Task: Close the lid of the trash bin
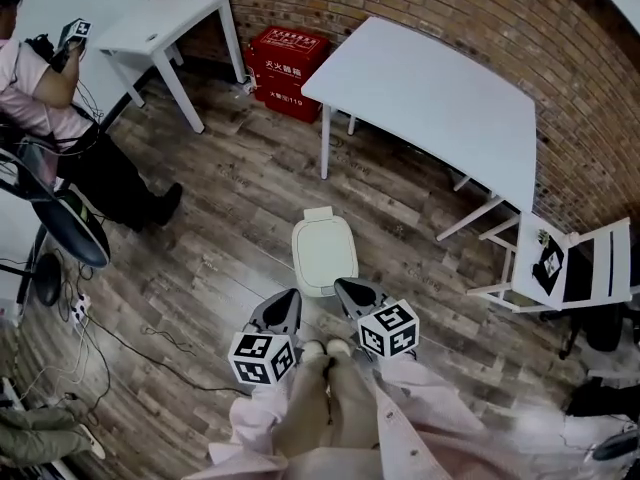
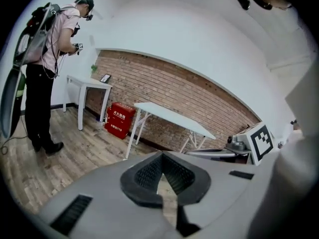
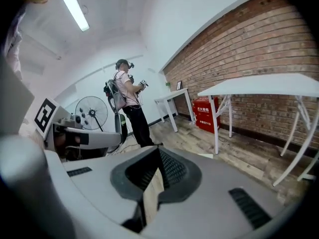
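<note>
Wood planks cover the floor [image 1: 230, 198] in the head view, and a curved brick wall [image 1: 440, 18] closes the far side. The white trash bin [image 1: 323, 254] stands on the floor in front of a large white desk [image 1: 440, 98], with its lid lying flat on top as seen from above. Just below the bin, the left hand-held gripper [image 1: 287, 303] and the right hand-held gripper [image 1: 350, 291] both point toward it. They sit side by side and neither touches the bin. A red box [image 1: 288, 58] sits against the wall between the large desk and a small white desk [image 1: 165, 30]. A second person [image 1: 45, 88] stands at the far left, and a white chair [image 1: 585, 268] is at the right.

The left gripper view looks across the room at the brick wall [image 2: 164, 93], the red box [image 2: 119, 119], the large desk [image 2: 172, 119] and the person [image 2: 50, 59]. The left hand-held gripper [image 2: 160, 157] has its jaws together, tips meeting, with nothing between them. The bin does not show here.

In the right gripper view the right hand-held gripper [image 3: 158, 153] likewise has its jaws pressed together and empty. Beyond it are the person [image 3: 128, 99], a standing fan [image 3: 92, 112], the red box [image 3: 205, 113] and the large desk [image 3: 264, 86]. I cannot make out the bin in this view.
</note>
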The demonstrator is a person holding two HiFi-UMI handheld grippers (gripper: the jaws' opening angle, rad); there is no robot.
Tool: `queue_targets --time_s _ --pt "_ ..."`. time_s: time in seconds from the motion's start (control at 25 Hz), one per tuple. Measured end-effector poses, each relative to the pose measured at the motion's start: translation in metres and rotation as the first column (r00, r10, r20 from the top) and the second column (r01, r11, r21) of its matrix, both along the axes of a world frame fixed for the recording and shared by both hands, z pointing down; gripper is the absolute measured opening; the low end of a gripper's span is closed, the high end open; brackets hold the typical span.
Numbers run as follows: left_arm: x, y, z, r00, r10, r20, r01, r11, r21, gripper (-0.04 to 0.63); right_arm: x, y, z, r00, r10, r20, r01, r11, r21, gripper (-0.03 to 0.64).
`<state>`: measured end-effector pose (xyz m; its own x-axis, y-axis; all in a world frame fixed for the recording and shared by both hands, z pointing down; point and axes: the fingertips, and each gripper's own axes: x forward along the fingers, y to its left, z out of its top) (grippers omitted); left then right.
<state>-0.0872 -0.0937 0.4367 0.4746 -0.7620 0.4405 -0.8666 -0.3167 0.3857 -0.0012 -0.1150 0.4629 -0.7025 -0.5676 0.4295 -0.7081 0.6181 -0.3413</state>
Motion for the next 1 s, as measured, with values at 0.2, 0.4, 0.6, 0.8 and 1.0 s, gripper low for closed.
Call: queue_targets --time_s 0.2,0.4,0.6,0.8,1.0 --pt "-0.003 0.002 -0.047 1.000 0.010 0.014 -0.012 0.995 0.098 -0.006 0.008 0.004 -0.045 0.995 0.060 0.079 -0.065 0.996 0.060 0.005" --pt "-0.008 0.001 -0.092 1.000 -0.004 0.017 0.001 0.982 0.191 -0.006 0.022 0.002 -0.094 0.985 0.095 0.146 -0.115 0.984 0.136 0.005" --pt "-0.014 0.002 -0.131 0.998 -0.018 0.062 0.000 0.959 0.282 -0.006 0.034 0.001 -0.136 0.977 0.106 0.185 -0.146 0.965 0.216 0.005" --pt "-0.013 0.001 -0.164 0.993 -0.032 0.111 -0.011 0.930 0.367 -0.006 0.048 0.000 -0.170 0.972 0.106 0.209 -0.165 0.943 0.288 0.005" --pt "-0.017 -0.001 -0.189 0.992 -0.054 0.115 0.000 0.904 0.427 -0.006 0.055 -0.001 -0.205 0.970 0.107 0.218 -0.185 0.907 0.378 0.005"
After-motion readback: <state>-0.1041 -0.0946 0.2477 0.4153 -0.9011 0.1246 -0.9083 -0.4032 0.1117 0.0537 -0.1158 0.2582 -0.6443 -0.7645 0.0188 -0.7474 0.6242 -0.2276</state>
